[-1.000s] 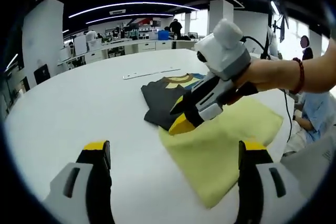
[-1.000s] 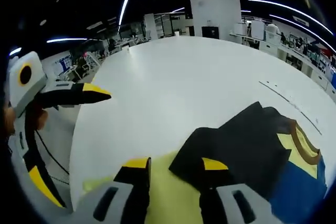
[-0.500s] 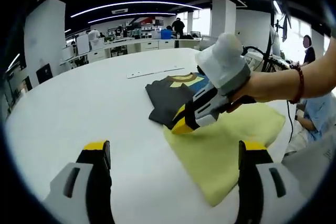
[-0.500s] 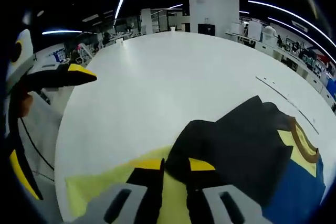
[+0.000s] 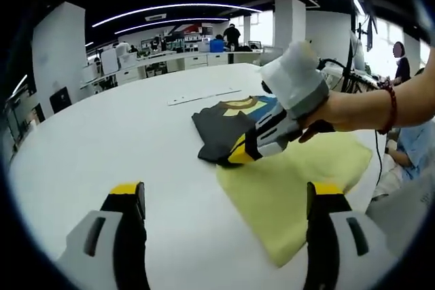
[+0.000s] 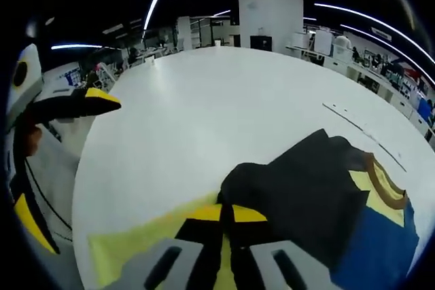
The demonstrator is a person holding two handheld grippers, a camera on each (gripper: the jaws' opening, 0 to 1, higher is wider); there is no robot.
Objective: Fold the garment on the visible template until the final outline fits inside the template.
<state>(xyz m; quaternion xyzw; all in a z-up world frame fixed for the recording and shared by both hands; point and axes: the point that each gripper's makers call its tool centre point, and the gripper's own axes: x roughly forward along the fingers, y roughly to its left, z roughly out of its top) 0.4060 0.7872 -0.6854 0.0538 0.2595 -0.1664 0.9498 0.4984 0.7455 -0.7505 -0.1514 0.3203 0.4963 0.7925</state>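
Observation:
A dark garment (image 5: 221,127) with a yellow and blue print lies folded on the white table, its near edge overlapping a pale yellow template sheet (image 5: 292,181). My right gripper (image 5: 238,156) comes in from the right, held by a hand, shut on the garment's dark near corner. In the right gripper view its jaws (image 6: 228,212) meet on that corner of the garment (image 6: 319,195), above the yellow sheet (image 6: 143,249). My left gripper (image 5: 224,195) hovers wide open over bare table, well short of the cloth. One of its yellow fingertips (image 6: 102,100) shows at the left.
The round white table (image 5: 102,140) has a thin tape strip (image 5: 200,95) beyond the garment. A person sits at the table's right edge (image 5: 411,147). Office desks and a white pillar (image 6: 268,5) stand far behind.
My right gripper's jaws have drawn together and pinched the garment's dark corner. The left gripper has stayed open in place.

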